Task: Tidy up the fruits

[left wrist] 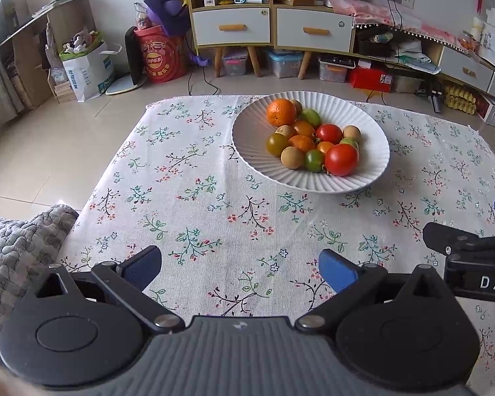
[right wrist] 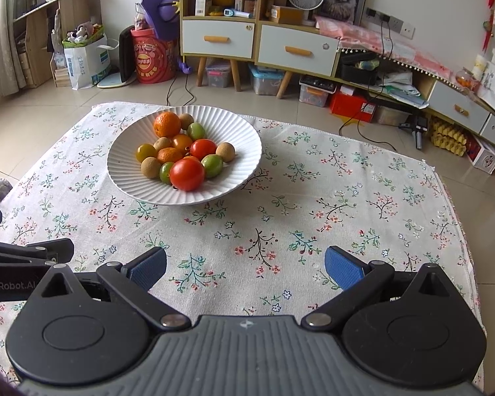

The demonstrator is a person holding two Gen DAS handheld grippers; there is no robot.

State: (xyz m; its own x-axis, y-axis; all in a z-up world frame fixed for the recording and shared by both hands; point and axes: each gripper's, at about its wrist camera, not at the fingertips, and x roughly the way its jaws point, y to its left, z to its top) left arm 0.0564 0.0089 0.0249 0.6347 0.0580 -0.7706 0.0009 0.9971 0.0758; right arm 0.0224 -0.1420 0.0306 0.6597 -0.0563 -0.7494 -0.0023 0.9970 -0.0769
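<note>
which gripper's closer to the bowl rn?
Too close to call. The bowl sits ahead and right of the left gripper, ahead and left of the right gripper. Both are open, short of it.

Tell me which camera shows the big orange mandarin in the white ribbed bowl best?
The right wrist view: the big orange mandarin sits nearer the picture's middle, fully visible. The left wrist view shows the same mandarin too, at the far side of the white ribbed bowl, equally unobstructed.
</note>
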